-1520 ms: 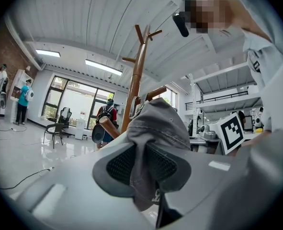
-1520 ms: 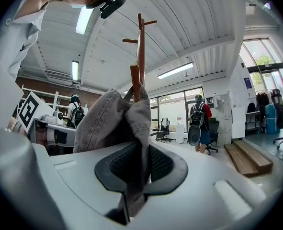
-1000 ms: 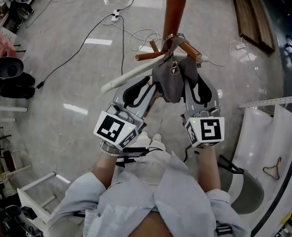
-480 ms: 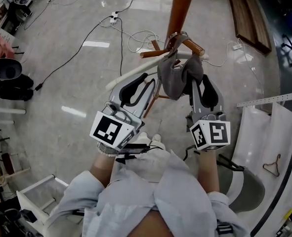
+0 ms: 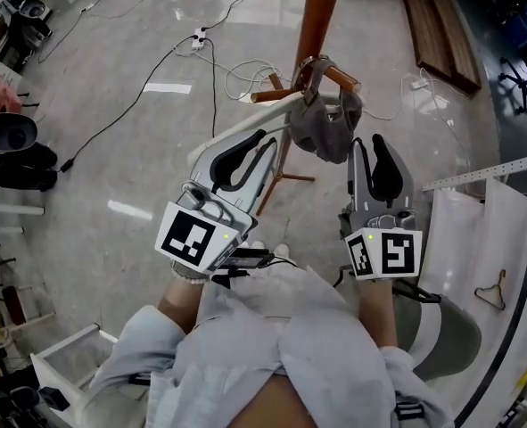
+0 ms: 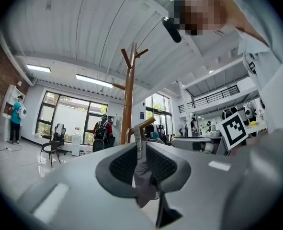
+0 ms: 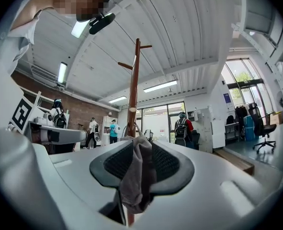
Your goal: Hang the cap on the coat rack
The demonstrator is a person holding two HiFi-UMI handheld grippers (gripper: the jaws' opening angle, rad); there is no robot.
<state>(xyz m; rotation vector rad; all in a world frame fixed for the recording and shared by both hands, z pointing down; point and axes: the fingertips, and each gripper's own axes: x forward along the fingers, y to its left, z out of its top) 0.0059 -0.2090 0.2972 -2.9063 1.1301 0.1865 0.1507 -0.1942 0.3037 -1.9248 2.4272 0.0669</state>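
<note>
grey cloth of the cap hangs between the pads of the right gripper. its jaws have just been opening and stand wide, and the fabric droops loose in the gap rather than being squeezed. the left gripper has its jaws drawn in to a narrow slit, pinched on a thin strip of the cap, with the rest of the cloth sagging below the pads.

from the head view, the left gripper and right gripper flank the cap, one on each side, both pointing away from the person. the cap's top sits up against a short wooden peg of the coat rack, and its body dangles beneath, just in front of the brown pole.

each gripper carries a marker cube near the person's wrist. further out lies a pale glossy floor with white cables trailing across it behind the rack.
</note>
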